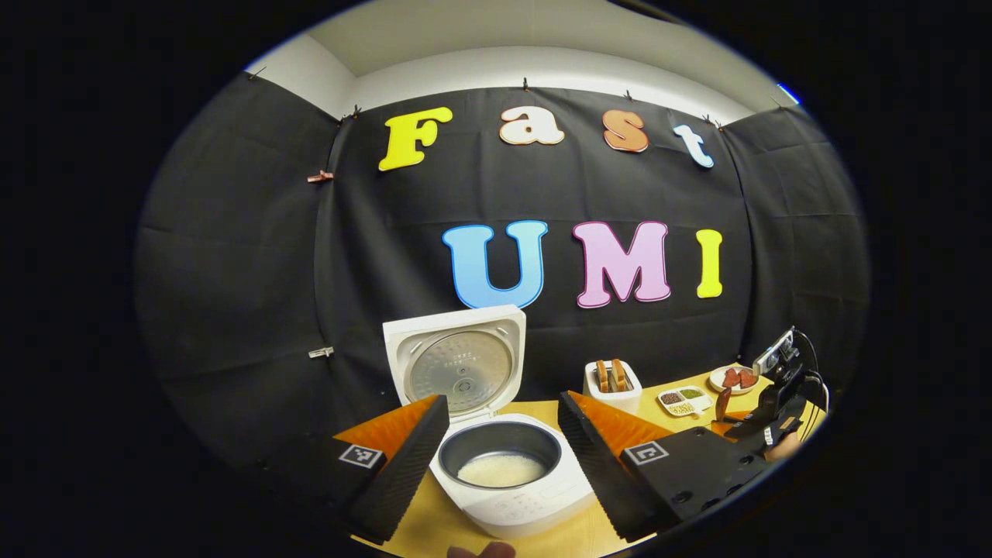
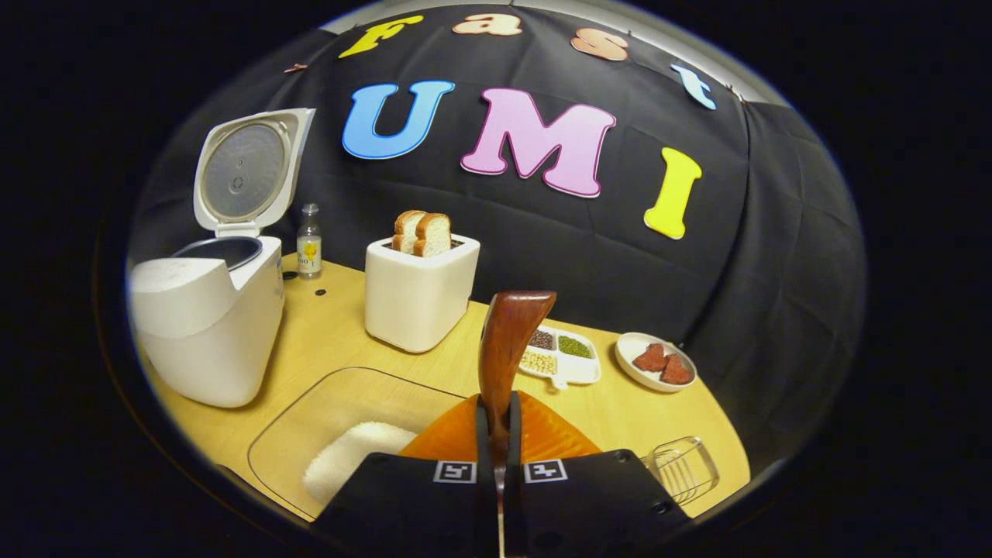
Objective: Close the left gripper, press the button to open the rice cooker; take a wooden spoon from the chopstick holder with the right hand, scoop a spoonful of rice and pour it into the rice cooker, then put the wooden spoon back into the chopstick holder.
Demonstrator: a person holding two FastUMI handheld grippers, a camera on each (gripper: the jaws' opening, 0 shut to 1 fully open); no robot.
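**Spoon in grip, cooker open: judging the scoop or the return**

The right gripper is clamping its fingers on the wooden spoon, handle pinched between them, bowl end rising upright ahead. The left gripper is hovering with fingers apart, framing the open rice cooker, whose lid is standing up and whose pot is showing rice.

Judging by this, the spoon is heading either for the tray of rice just left of the fingers or for the wire chopstick holder at lower right on the desk. Keeping the grip firm and the spoon level should be avoiding spills.
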